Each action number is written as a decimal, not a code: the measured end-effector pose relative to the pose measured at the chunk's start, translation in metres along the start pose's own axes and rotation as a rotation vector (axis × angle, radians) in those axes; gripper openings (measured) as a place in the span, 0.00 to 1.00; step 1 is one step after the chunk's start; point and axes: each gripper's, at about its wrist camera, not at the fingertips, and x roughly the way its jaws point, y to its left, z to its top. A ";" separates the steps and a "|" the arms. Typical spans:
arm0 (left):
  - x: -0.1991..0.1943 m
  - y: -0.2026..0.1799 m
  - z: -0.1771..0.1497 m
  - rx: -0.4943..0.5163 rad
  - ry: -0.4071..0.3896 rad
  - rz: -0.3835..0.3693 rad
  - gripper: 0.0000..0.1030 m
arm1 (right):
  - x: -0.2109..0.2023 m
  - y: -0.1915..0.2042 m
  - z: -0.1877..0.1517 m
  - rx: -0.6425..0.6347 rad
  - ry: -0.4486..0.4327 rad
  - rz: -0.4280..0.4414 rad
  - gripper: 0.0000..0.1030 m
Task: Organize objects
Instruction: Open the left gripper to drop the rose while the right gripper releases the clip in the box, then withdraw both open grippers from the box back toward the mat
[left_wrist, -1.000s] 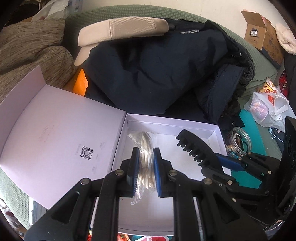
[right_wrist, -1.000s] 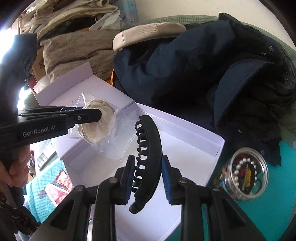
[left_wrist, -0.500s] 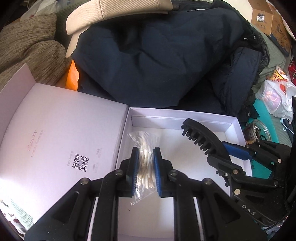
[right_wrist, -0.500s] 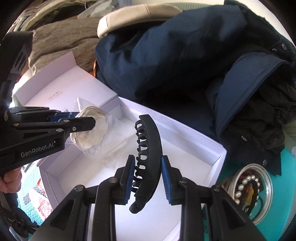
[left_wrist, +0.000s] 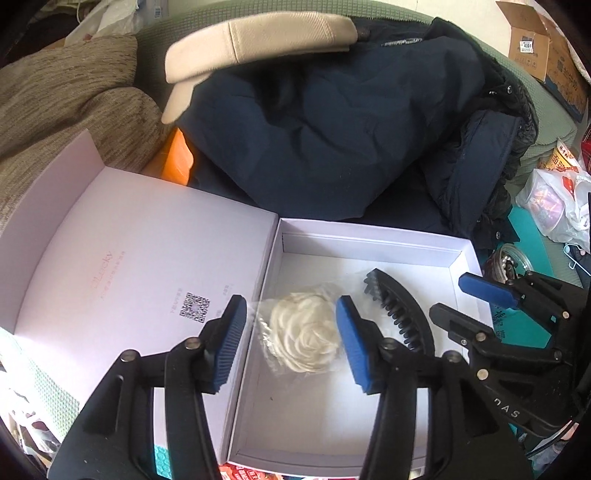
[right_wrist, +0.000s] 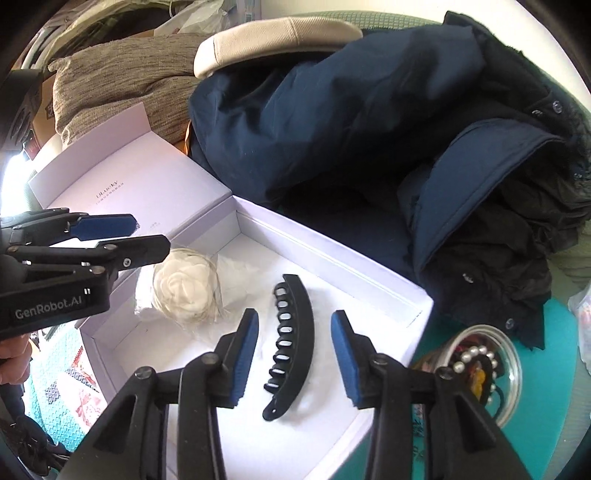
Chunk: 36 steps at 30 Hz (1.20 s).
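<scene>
The white flower in its clear bag (left_wrist: 304, 332) now lies flat on the floor of the white box (left_wrist: 369, 242). A second ago it hung on its edge, squeezed between the blue pads of the left gripper (left_wrist: 291, 343). The black hair clip (right_wrist: 290, 347) also lies flat on the box floor now. A second ago it stood up between the pads of the right gripper (right_wrist: 293, 356).

The flower sits near the left wall of the box, and the clip lies beside it, more to the right. They are close together, but I cannot tell if the bag touches the clip.

The left gripper's jaws are opening. The flower is between them, but the pads stand clear on both sides and do not press on it. The right gripper's jaws are opening too. The clip lies between them with a gap on each side, so nothing is held. Both grippers point down into the box.

The box lid (left_wrist: 129, 258) is folded open to the left, with a small square code printed on it. Behind the box is a big dark blue jacket (right_wrist: 351, 129) with a tan cap (left_wrist: 258, 40) on top. A round glass jar of beads (right_wrist: 480, 363) stands on the teal mat (right_wrist: 554, 424) just right of the box.
</scene>
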 end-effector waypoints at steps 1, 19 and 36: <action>-0.006 0.001 0.001 -0.001 -0.005 0.000 0.48 | -0.003 0.000 0.000 0.001 -0.004 -0.001 0.40; -0.114 0.013 0.006 -0.063 -0.111 -0.020 0.48 | -0.091 0.009 0.007 -0.024 -0.121 -0.036 0.40; -0.198 0.001 -0.042 -0.063 -0.154 -0.017 0.51 | -0.174 0.033 -0.013 -0.058 -0.218 -0.049 0.47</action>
